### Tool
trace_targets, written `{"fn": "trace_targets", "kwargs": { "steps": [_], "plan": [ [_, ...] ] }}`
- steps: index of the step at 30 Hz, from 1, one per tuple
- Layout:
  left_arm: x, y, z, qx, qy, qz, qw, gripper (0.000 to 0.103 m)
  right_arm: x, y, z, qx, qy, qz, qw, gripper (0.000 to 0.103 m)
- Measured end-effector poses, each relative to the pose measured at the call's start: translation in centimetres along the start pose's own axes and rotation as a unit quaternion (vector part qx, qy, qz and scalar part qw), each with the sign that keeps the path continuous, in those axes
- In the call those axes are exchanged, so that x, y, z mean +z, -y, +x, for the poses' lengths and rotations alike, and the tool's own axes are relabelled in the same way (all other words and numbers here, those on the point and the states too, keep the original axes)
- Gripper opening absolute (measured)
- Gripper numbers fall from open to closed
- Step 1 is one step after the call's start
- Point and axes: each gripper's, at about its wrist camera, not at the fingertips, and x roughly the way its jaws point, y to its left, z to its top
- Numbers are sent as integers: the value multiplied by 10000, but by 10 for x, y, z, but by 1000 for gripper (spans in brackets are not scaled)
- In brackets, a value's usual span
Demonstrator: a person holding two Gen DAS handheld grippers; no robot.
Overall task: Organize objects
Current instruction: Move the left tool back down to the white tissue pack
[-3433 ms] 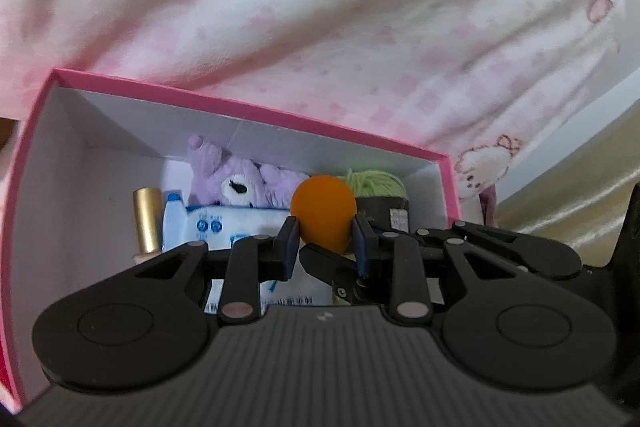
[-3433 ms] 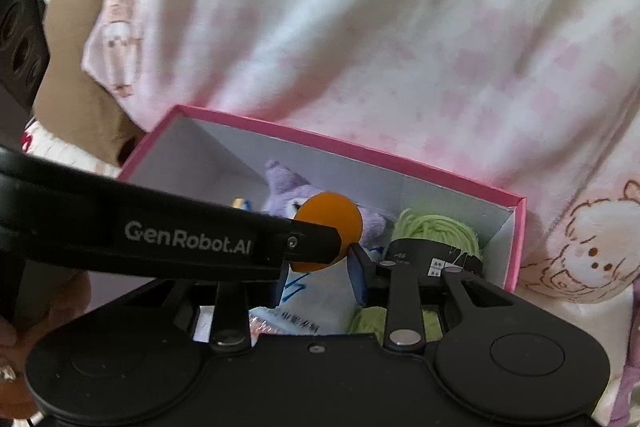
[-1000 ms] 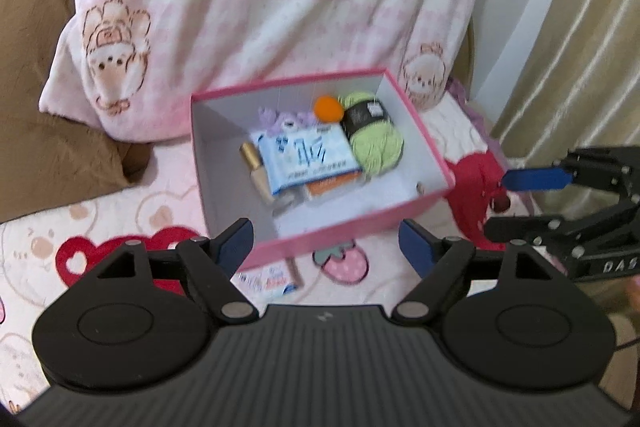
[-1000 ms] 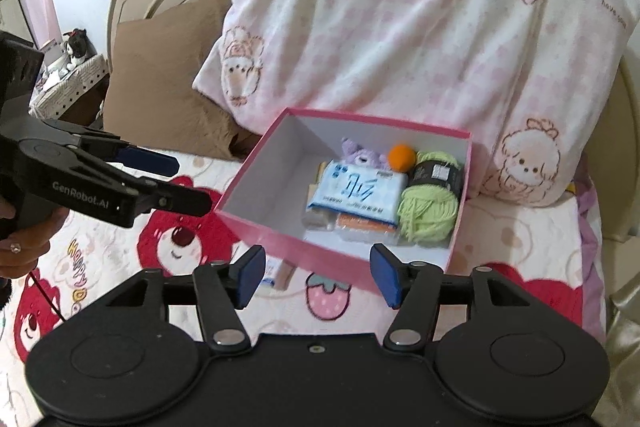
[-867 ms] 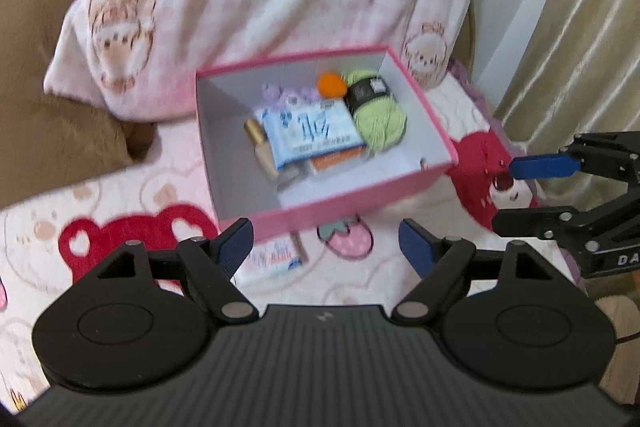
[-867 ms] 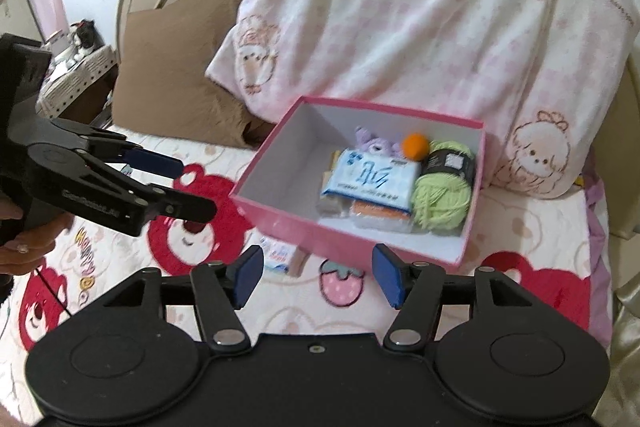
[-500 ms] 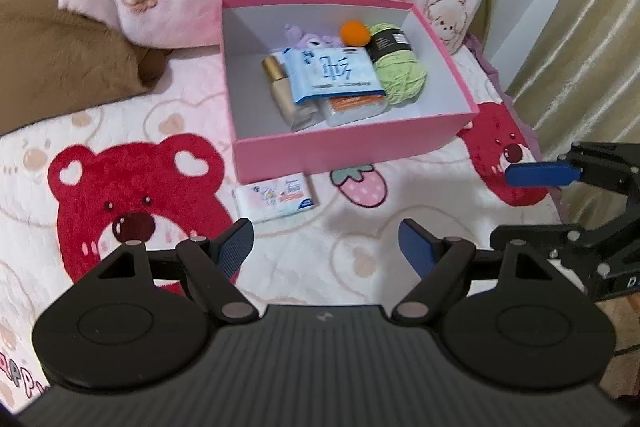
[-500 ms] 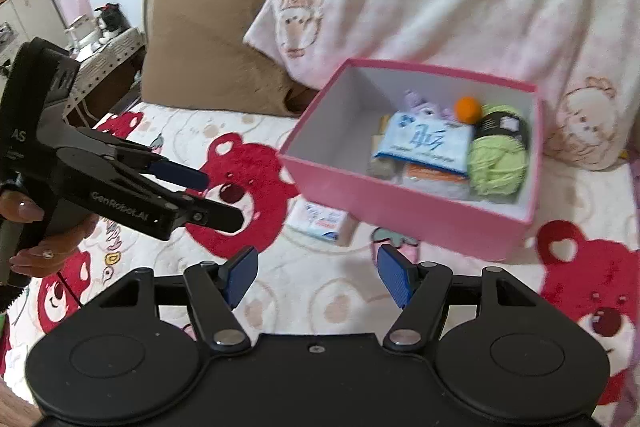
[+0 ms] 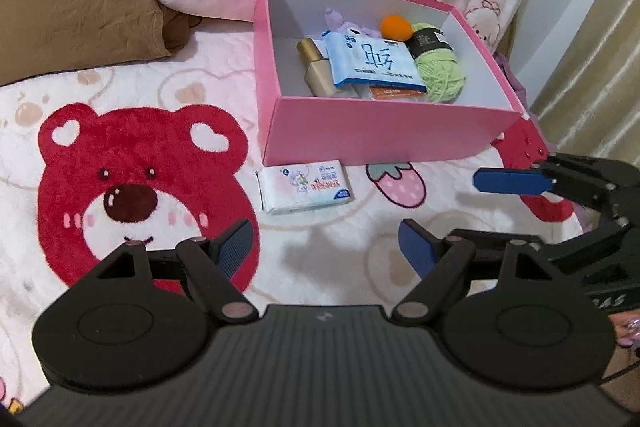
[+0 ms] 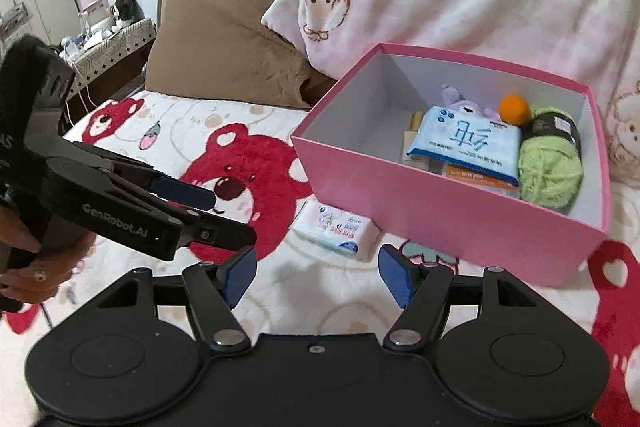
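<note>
Left wrist view: left gripper jaws spread wide, nothing between the blue pads. Small tissue packet lies flat on the bear-print blanket, just beside the near wall of the pink box — at about 11 o'clock from the gap between the fingers, near. Its long axis runs roughly 9-to-3 across the view, tilted slightly up at the right end. Box already holds a blue wipes pack, green yarn, an orange ball, a gold bottle and a purple plush. Right gripper enters at 3 o'clock, jaws apart, empty.

Right wrist view: right gripper jaws have just been opening and stand apart with nothing between them. The tissue packet sits at about 12 o'clock, close ahead of the fingertips, against the box front wall; long axis runs 10-to-4. Left gripper comes in from 9 o'clock, held by a hand.

Judgement: the packet is the one item left outside — either gripper could reach it; the right looks better centred on it. A grasp across the short side would suit.
</note>
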Motion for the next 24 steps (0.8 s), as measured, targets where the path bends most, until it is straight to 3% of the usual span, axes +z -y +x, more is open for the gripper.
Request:
{"fn": "trace_targets", "kwargs": {
  "steps": [5,14,18,21,24],
  "plan": [
    [-5,-7,22,231,270,163,9992,79,-12,-2,35,-99,218,-444,9987,72],
    [-7,-30,80,362,252,-95,9990,79,-20,13,106,-96,4,-423,9991,73],
    [-7,-40,96,36,256,-395,9989,74,-23,13,119,-93,-58,-500,9987,73],
    [-9,-43,103,-374,155,-678,9969,59,-26,16,118,60,-149,-371,9992,73],
    [-12,-35,104,-418,127,-654,9969,54,-31,17,108,142,-170,-333,9992,74]
  ]
}}
